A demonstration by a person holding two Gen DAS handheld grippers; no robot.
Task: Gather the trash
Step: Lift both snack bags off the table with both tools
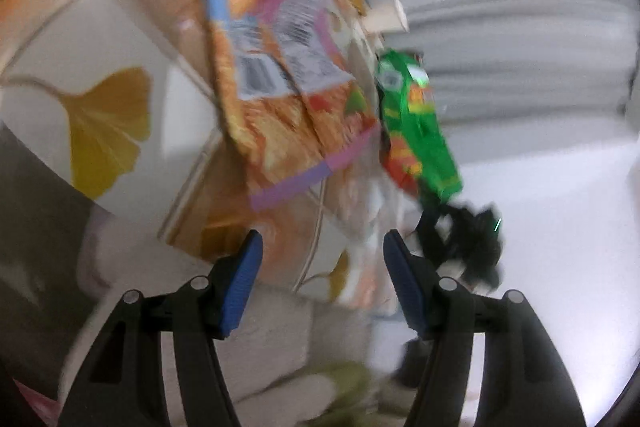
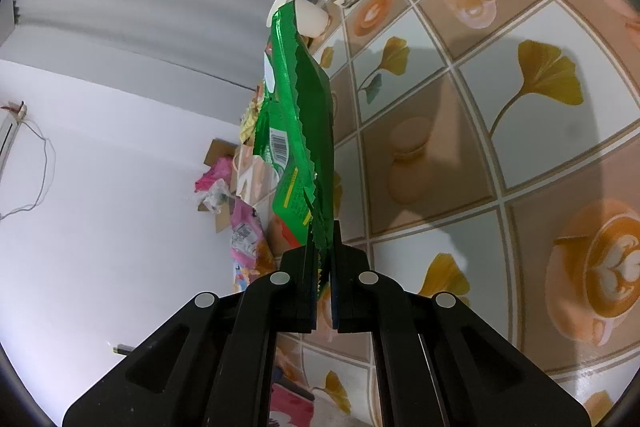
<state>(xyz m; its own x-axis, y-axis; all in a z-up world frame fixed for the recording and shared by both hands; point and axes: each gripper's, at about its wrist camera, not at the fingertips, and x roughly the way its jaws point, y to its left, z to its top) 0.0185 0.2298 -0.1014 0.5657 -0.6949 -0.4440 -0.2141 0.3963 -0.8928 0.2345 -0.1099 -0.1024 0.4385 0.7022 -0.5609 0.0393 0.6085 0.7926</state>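
A counter (image 2: pixel 472 131) in a ginkgo-and-coffee print meets a white wall. The right tongs (image 2: pixel 323 259) pinch a green wrapper (image 2: pixel 296 131), its long axis running straight ahead. The left tongs (image 1: pixel 322 255) gape wide and empty, with an orange bag (image 1: pixel 288 75) just ahead, lengthwise.

The whole left wrist view is smeared by motion. The orange and pink snack bag (image 1: pixel 280 75) ahead of the left gripper (image 1: pixel 322 275) shows barcodes and print too blurred to read. Beyond it to the right, the green wrapper (image 1: pixel 416 123) hides most of the dark gripper holding it. In the right wrist view, that wrapper (image 2: pixel 298 131) covers much of the white cup (image 2: pixel 310 15) beyond the right gripper (image 2: pixel 322 259), and its label is too small to read.
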